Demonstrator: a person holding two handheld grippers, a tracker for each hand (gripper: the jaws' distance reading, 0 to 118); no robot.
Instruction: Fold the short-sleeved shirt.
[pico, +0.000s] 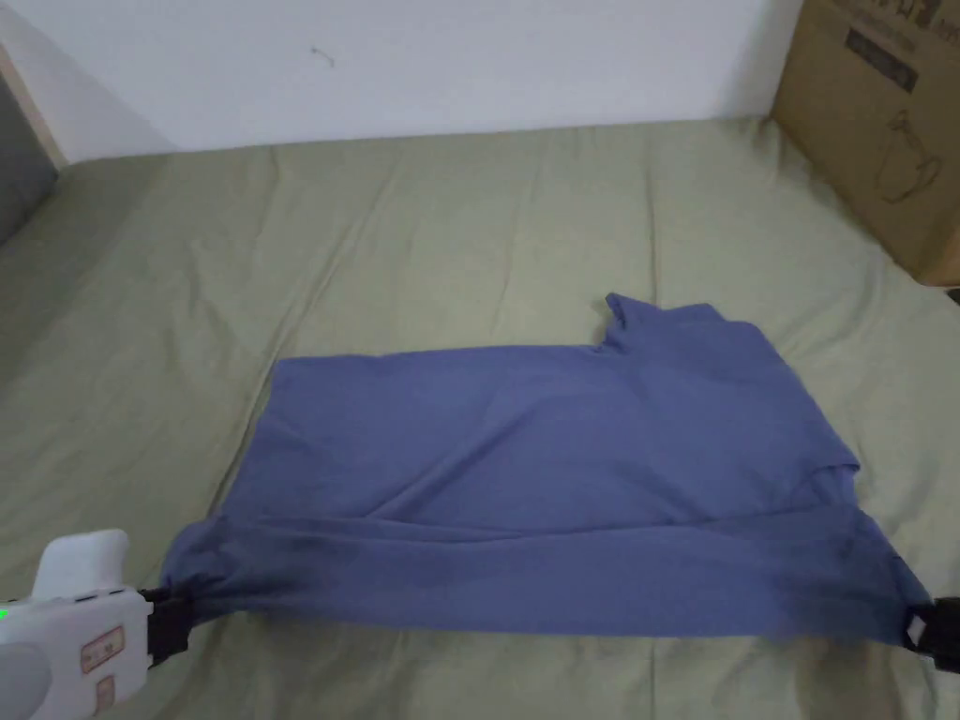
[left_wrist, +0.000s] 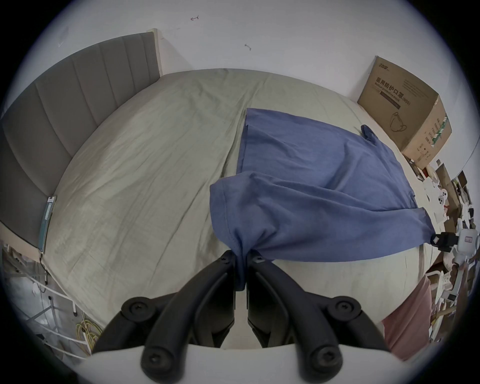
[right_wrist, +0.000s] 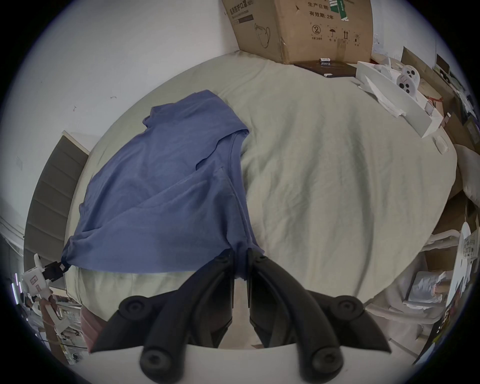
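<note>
A blue short-sleeved shirt (pico: 553, 469) lies sideways on the green bed sheet (pico: 450, 225), its far half flat and its near edge lifted and stretched taut. My left gripper (pico: 173, 614) is shut on the shirt's hem corner at the near left; in the left gripper view the cloth (left_wrist: 311, 202) is bunched between the black jaws of that gripper (left_wrist: 241, 262). My right gripper (pico: 923, 628) is shut on the shirt's near right corner; the right gripper view shows the fabric (right_wrist: 161, 187) pinched in that gripper (right_wrist: 240, 257).
A cardboard box (pico: 881, 122) stands at the back right corner of the bed. A grey padded headboard (left_wrist: 65, 109) runs along the left side. Clutter and white items (right_wrist: 400, 101) lie beyond the bed's right edge. The white wall (pico: 422, 56) backs the bed.
</note>
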